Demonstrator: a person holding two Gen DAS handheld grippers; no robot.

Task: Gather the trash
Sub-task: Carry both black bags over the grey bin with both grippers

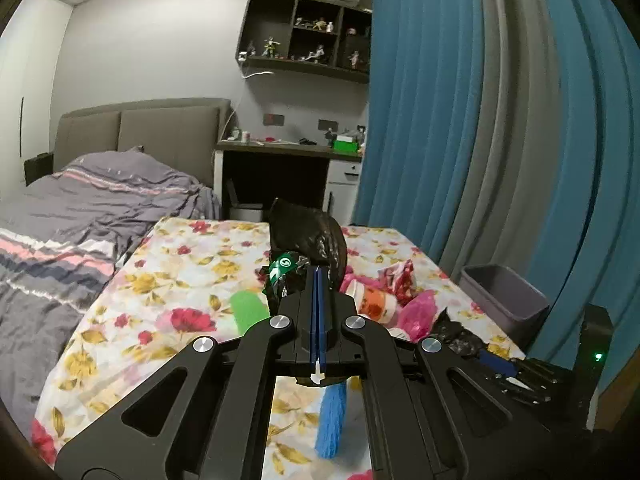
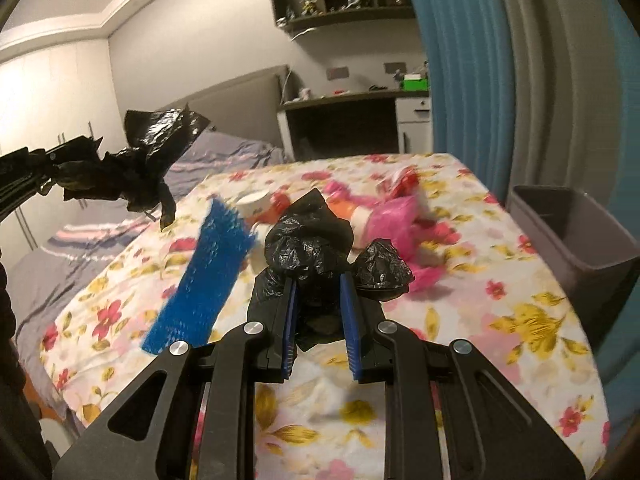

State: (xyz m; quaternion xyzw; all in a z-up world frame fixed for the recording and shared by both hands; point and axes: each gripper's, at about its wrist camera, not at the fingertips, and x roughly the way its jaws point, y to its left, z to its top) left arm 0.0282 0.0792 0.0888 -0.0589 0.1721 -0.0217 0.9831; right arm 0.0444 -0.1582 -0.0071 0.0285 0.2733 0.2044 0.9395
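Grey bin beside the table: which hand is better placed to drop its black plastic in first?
Right, probably. The right gripper holds crumpled black plastic and the grey bin stands on its side; the left gripper holds its black bag farther across the table.

My left gripper [image 1: 319, 280] is clamped fully together, blue pads face to face, pinching black bag film [image 1: 308, 240], and it's raised off the surface, pointing slightly downward. My right gripper [image 2: 319, 292] is tilted down more steeply, jaws only narrowly apart and pressed onto a crumpled black bag [image 2: 308, 248] sitting between the pads. In the right wrist view, left gripper comes in from the left edge, above the right one.
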